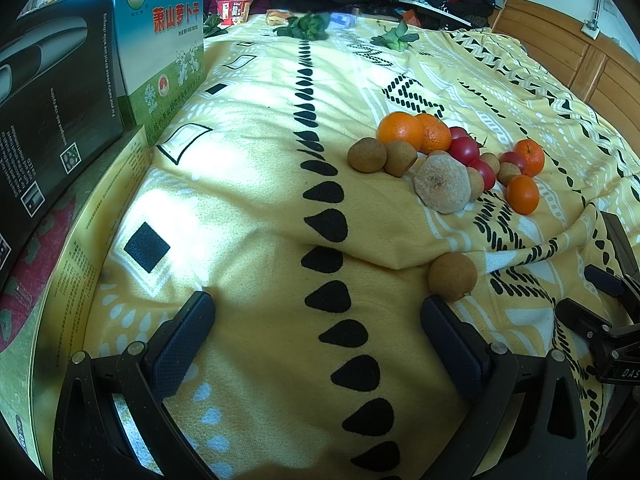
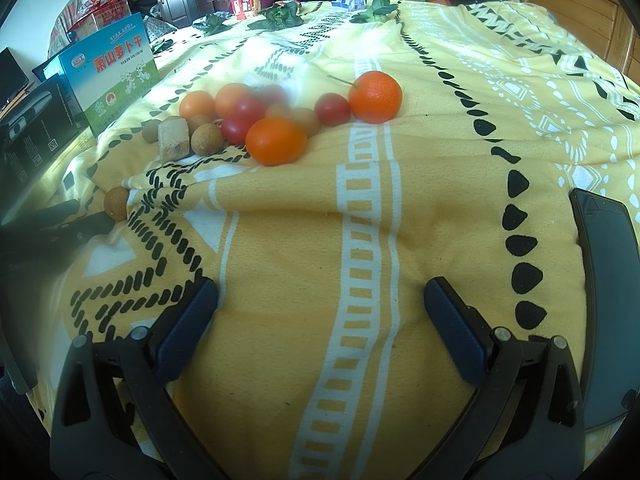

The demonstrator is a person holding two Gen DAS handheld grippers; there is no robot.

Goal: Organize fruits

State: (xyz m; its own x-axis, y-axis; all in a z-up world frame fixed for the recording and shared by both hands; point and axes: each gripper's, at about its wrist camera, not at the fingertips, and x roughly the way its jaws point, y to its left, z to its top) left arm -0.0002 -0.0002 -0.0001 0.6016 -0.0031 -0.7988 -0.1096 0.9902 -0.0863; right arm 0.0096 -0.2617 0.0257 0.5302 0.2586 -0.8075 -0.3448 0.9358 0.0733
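Observation:
A heap of fruit lies on the yellow patterned blanket: oranges, red tomatoes, small brown round fruits and a pale rough lump. One brown fruit sits apart, just beyond the right finger of my left gripper, which is open and holds nothing. In the right wrist view the same heap shows, with a large orange, a nearer orange and the stray brown fruit at the left. My right gripper is open over bare blanket.
Boxes stand at the left: a black one and a blue-green one. A dark phone lies at the right. Leafy greens and a red cup sit at the far edge, with a seated person behind. A wooden bedframe runs along the right.

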